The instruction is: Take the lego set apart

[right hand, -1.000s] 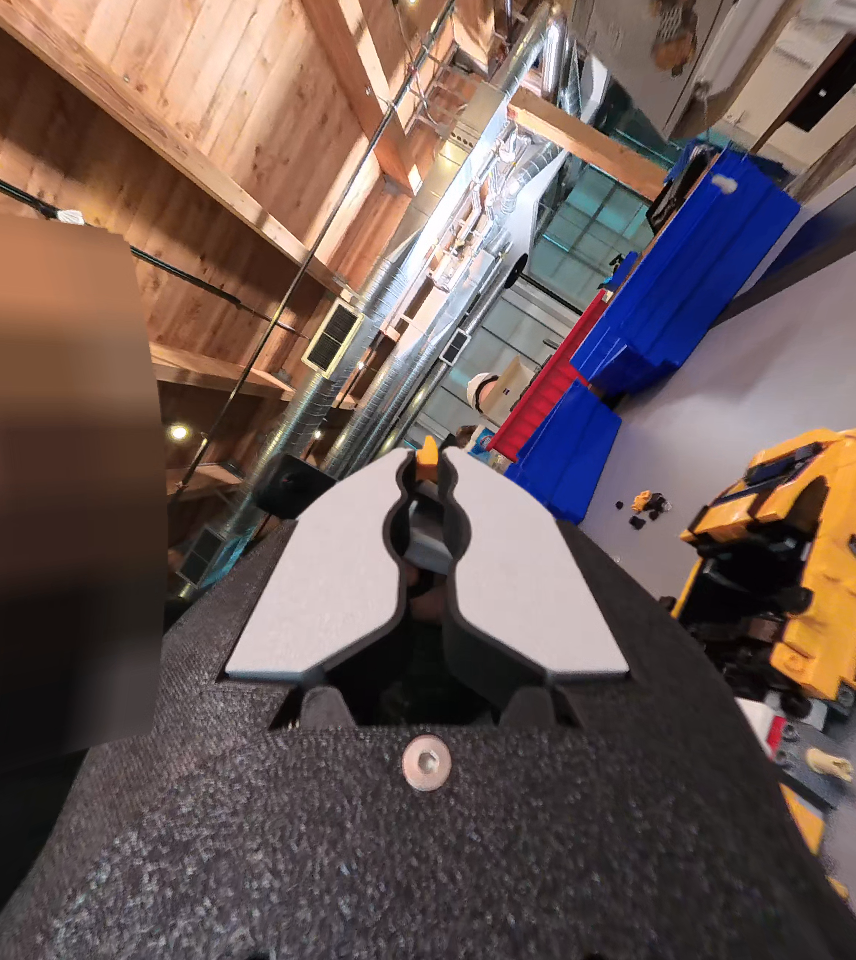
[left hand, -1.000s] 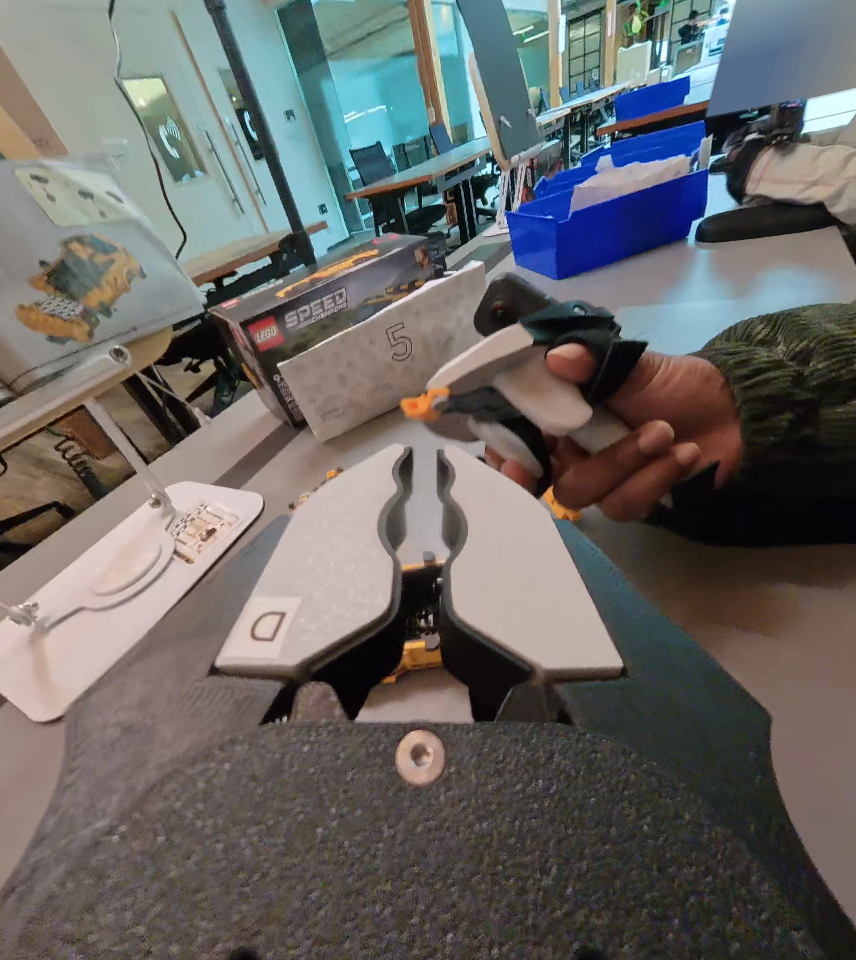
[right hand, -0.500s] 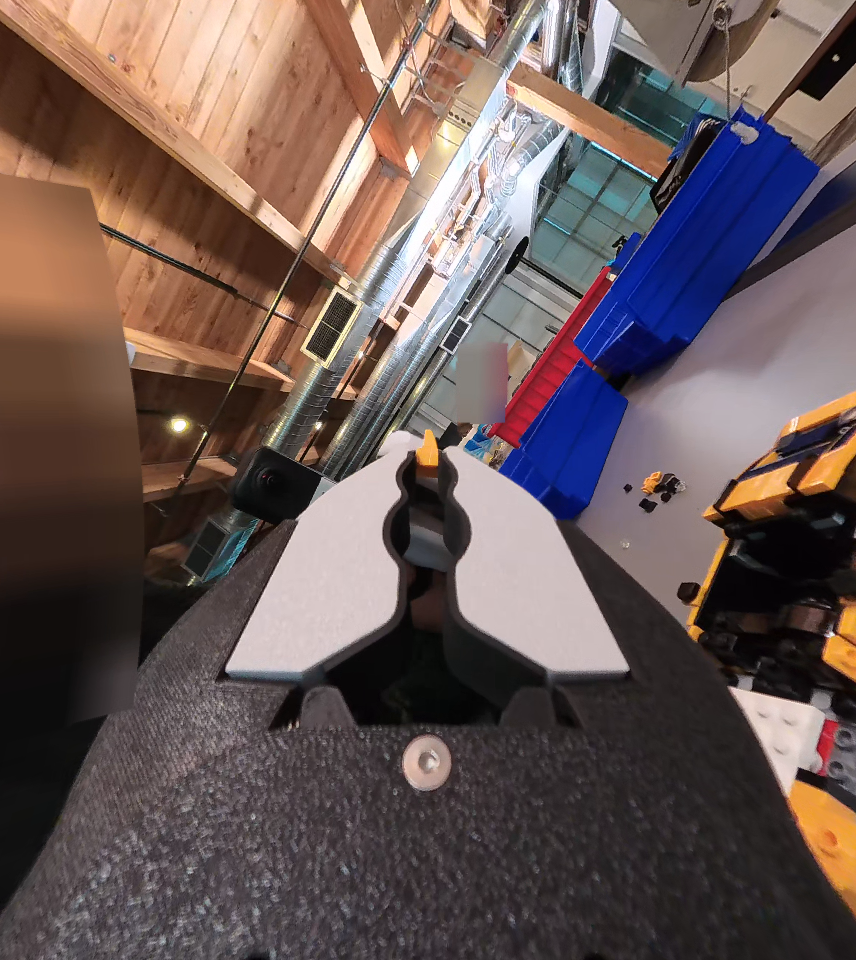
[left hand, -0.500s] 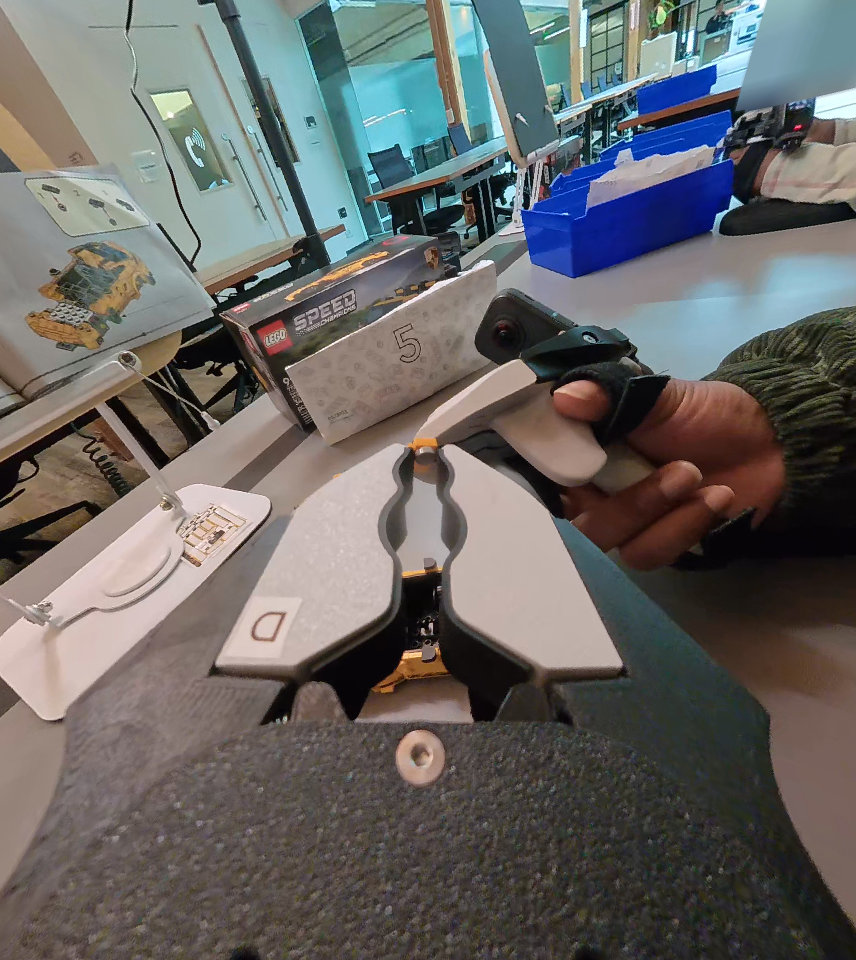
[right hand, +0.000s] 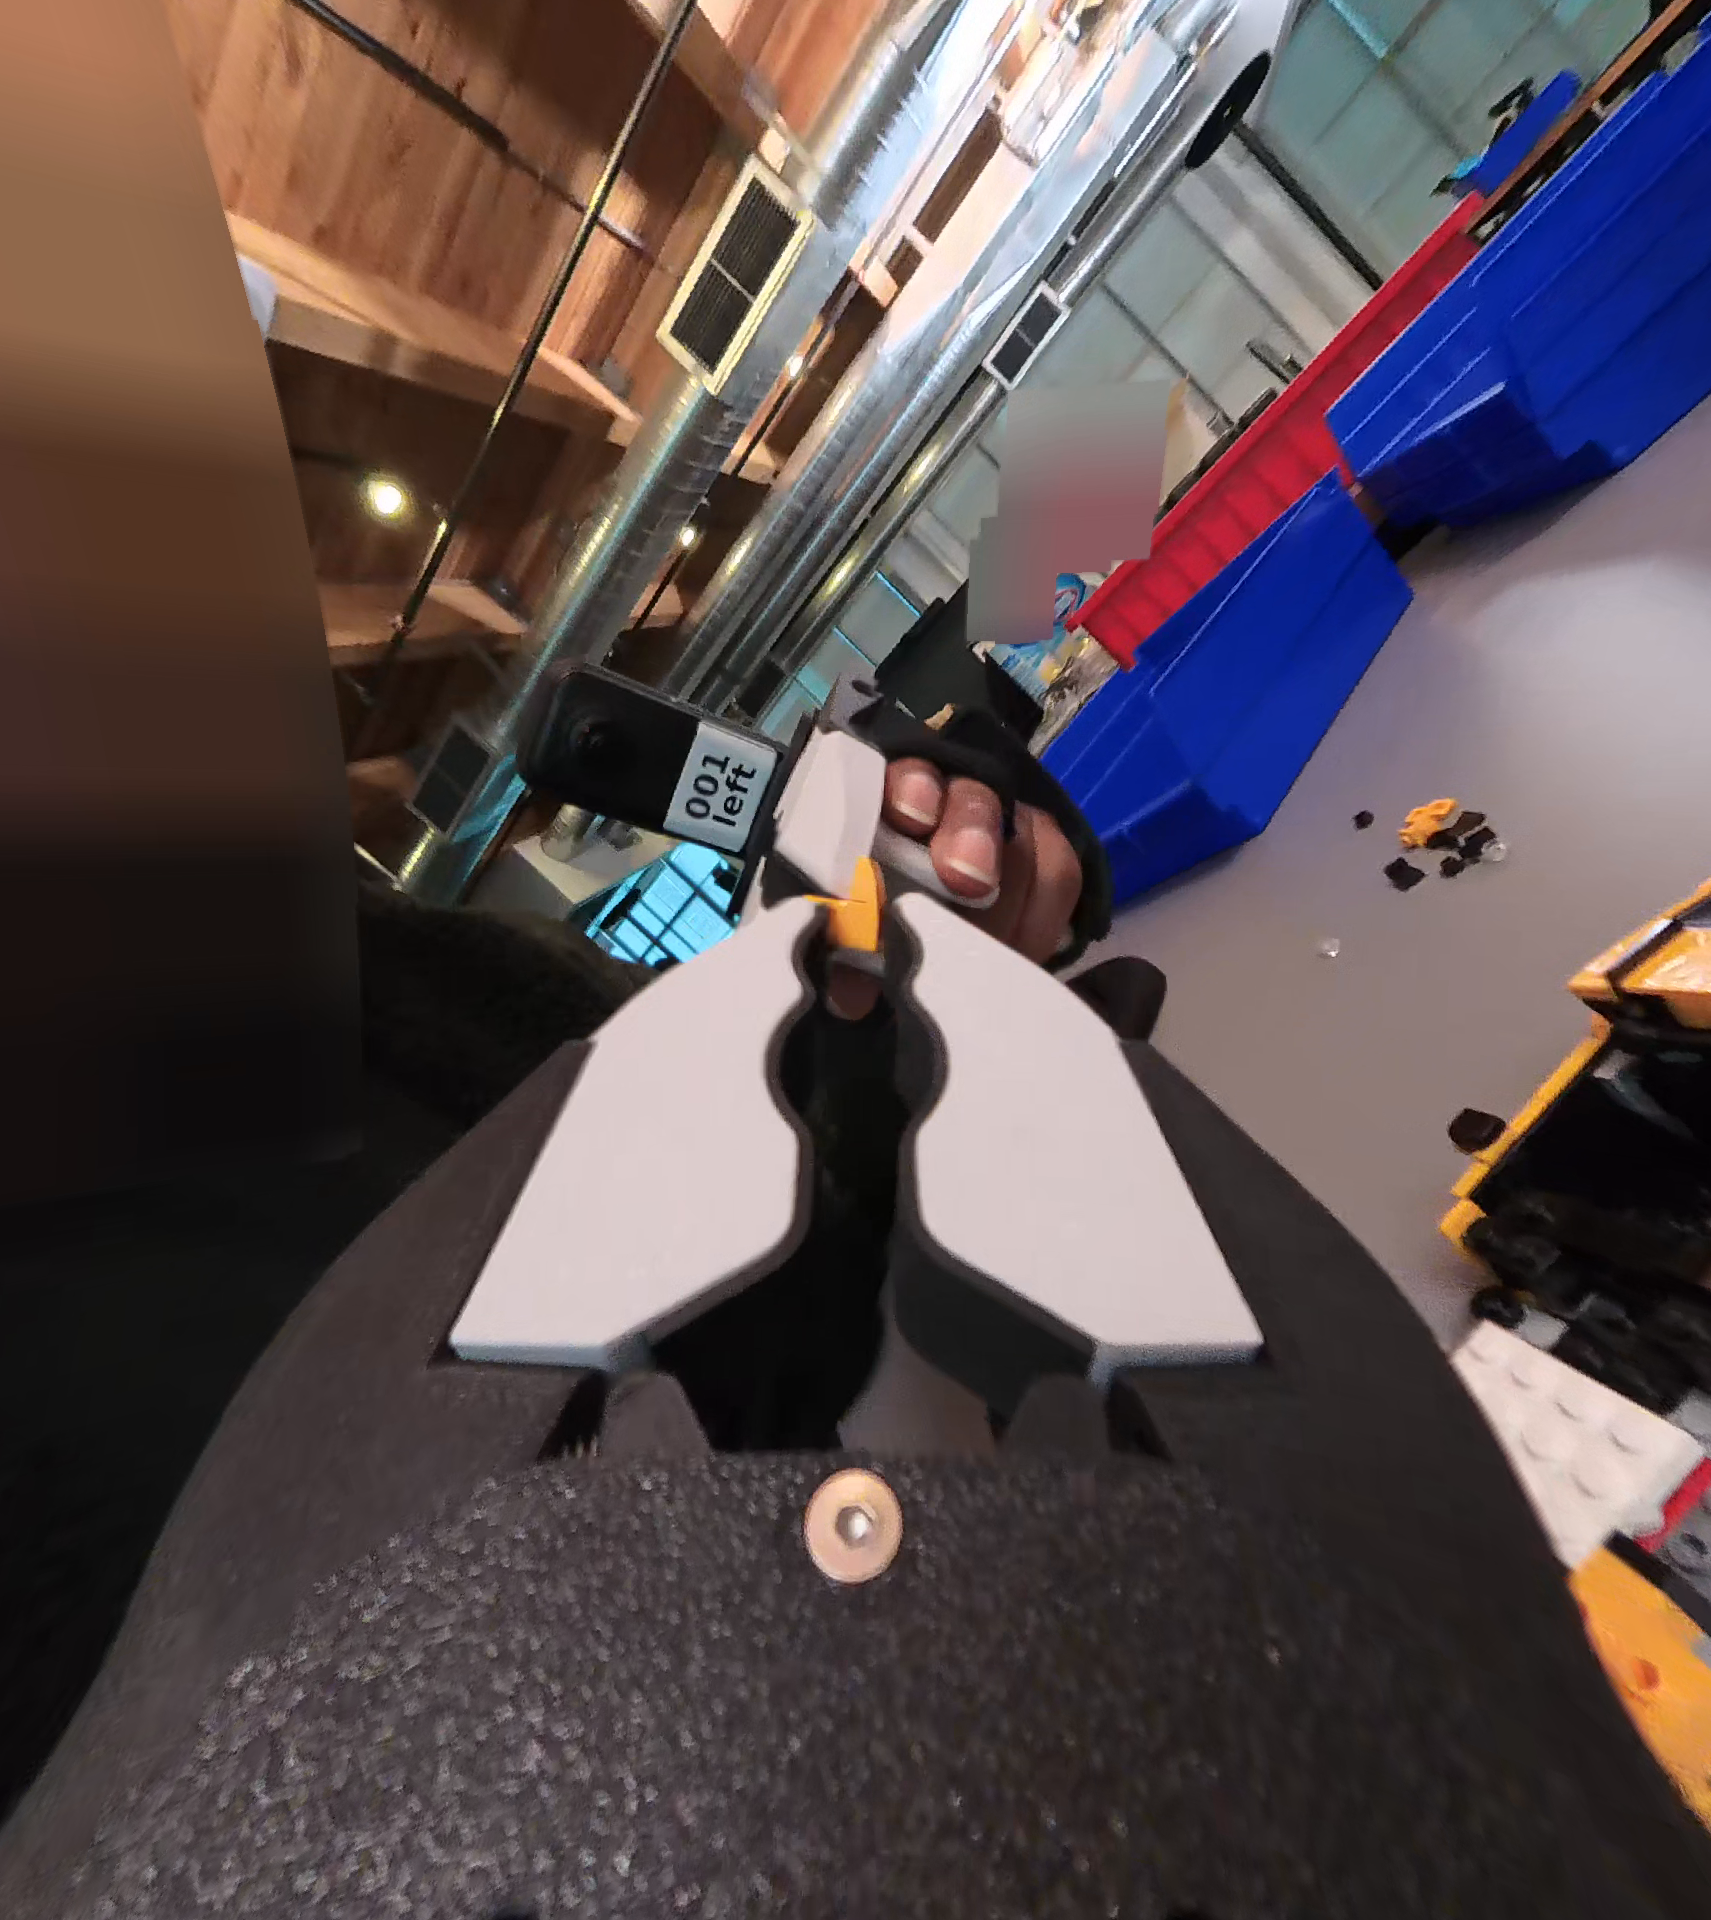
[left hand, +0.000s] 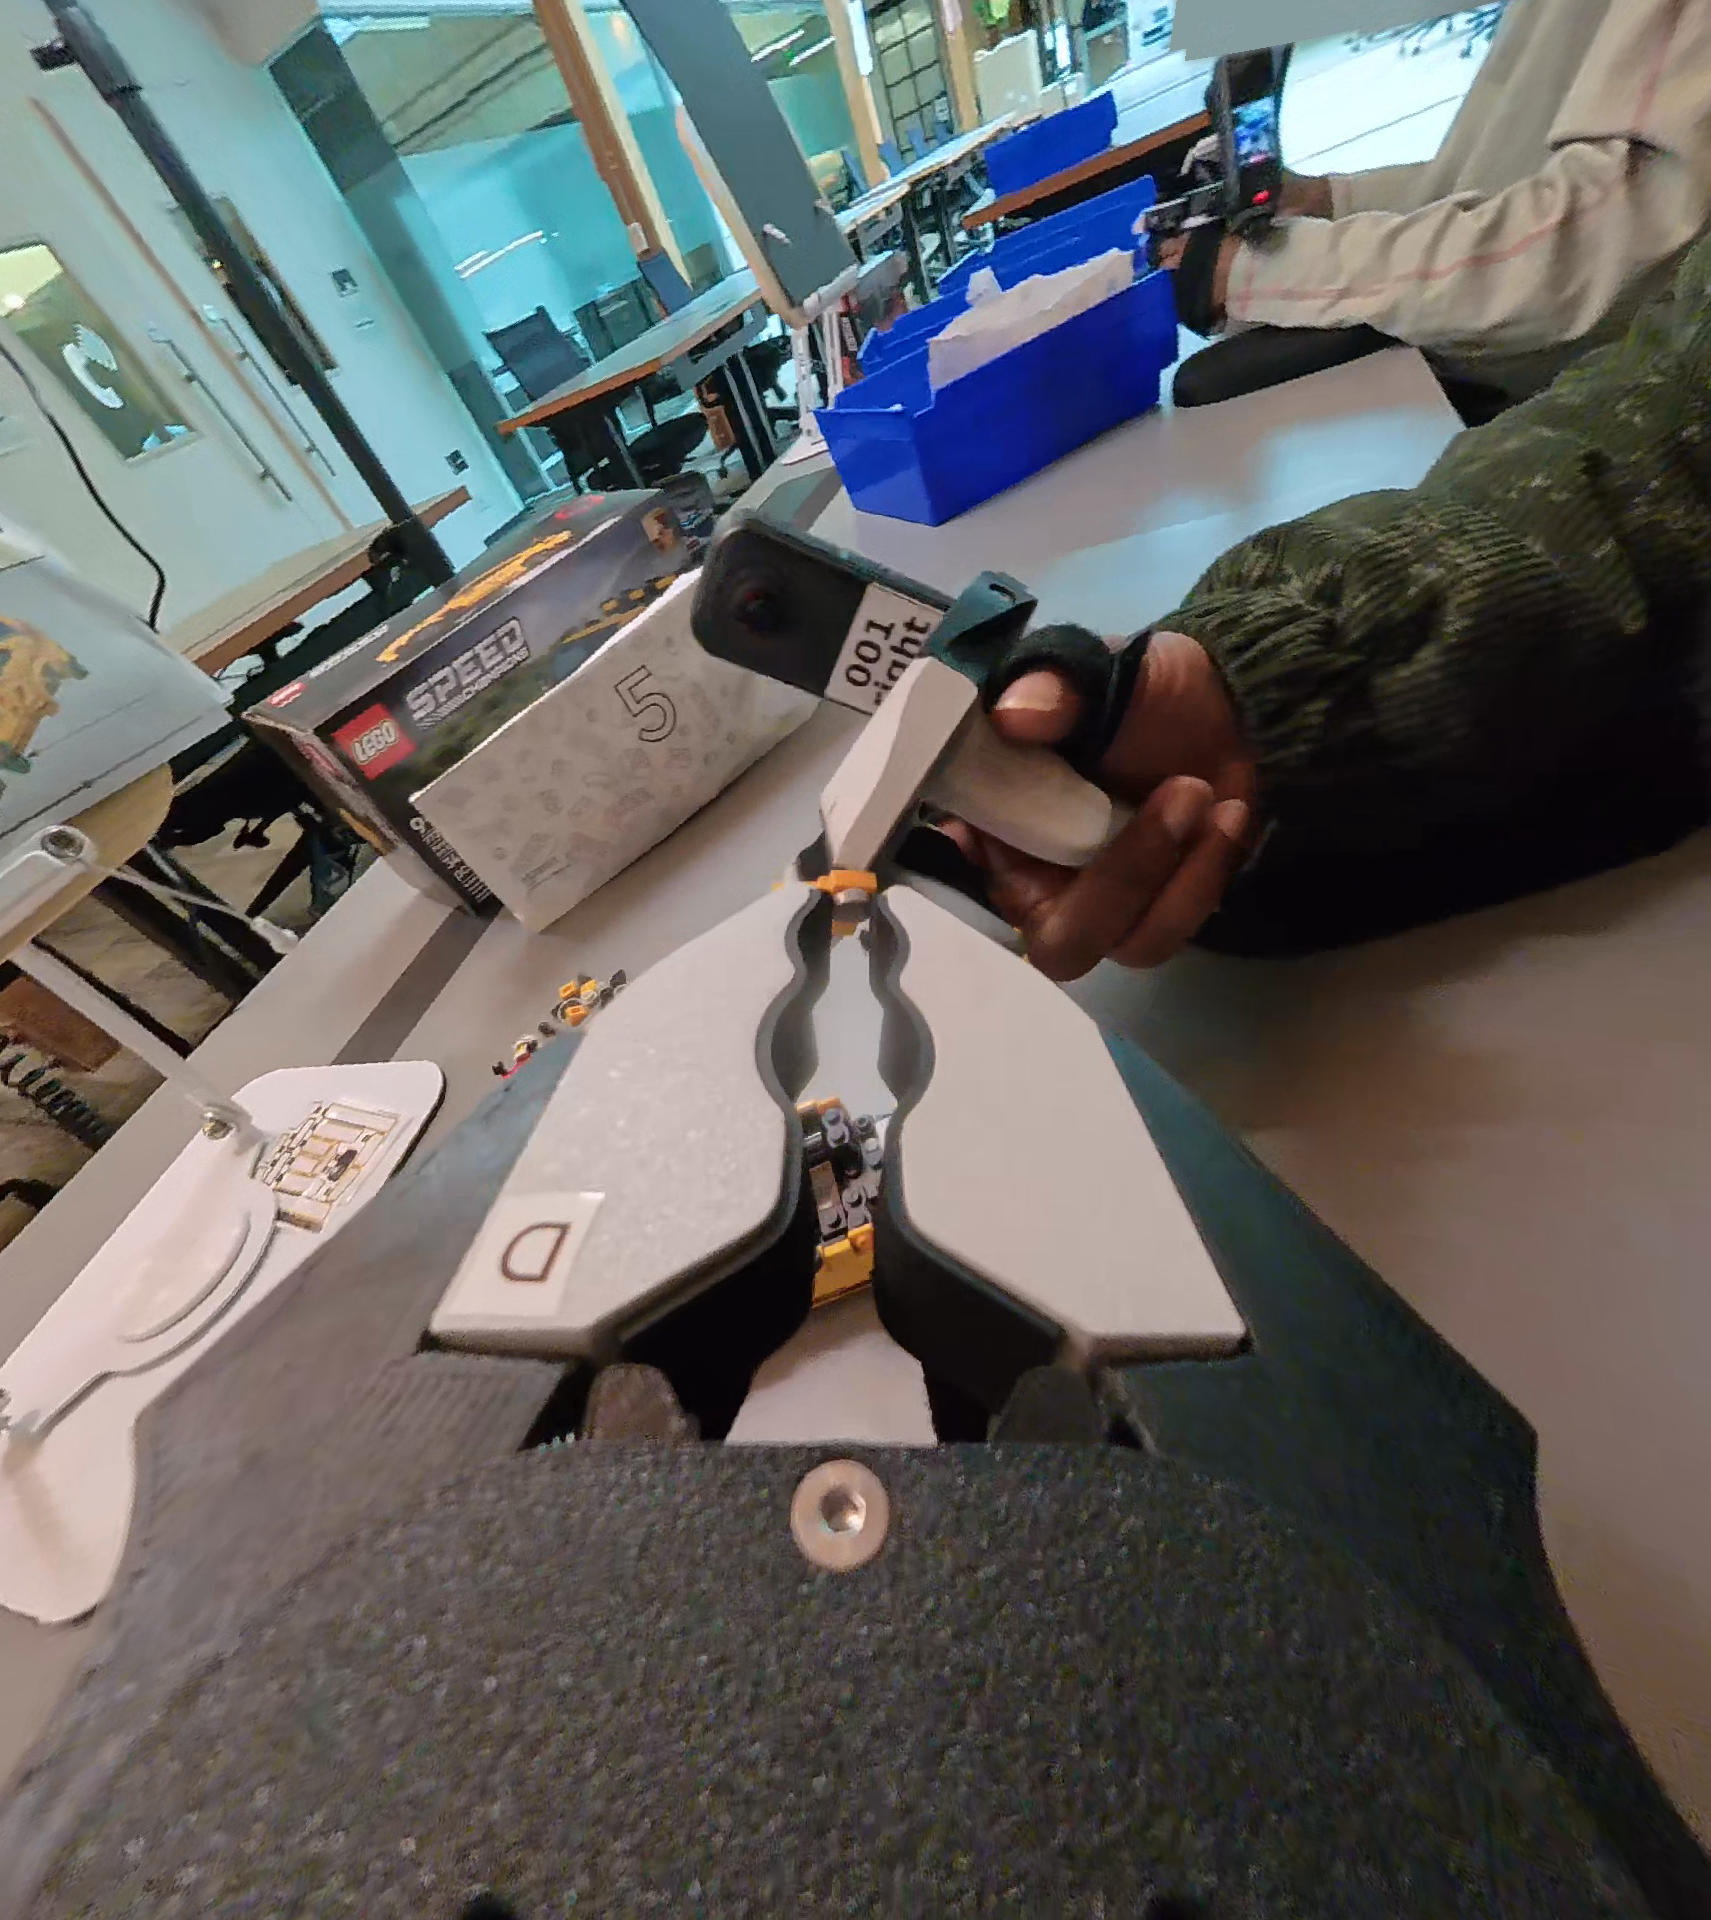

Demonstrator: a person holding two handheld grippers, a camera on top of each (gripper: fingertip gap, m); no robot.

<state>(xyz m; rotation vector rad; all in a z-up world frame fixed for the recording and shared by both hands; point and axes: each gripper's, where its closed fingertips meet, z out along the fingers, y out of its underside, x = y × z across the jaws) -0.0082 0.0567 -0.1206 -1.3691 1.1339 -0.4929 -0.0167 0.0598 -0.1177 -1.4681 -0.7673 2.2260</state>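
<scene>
Blue bin [left hand: 996, 416] holding white paper is sitting at one o'clock on the grey table [left hand: 1453, 1091], while both claws, left claw [left hand: 843, 914] and right claw [right hand: 856, 935], are pinching one small orange piece [right hand: 863, 914], the half-stripped yellow lego car [right hand: 1661, 1122] lying at three o'clock.

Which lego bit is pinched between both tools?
The small orange piece at the tips of both tools, unlike the yellow car and loose bits on the table.

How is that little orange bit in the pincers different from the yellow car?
The orange piece is one tiny part; the yellow car is a big build of many bricks. The piece is pinched at the tips of the right gripper; the car lies on the table, black insides exposed. Both are yellow-orange Lego.
</scene>
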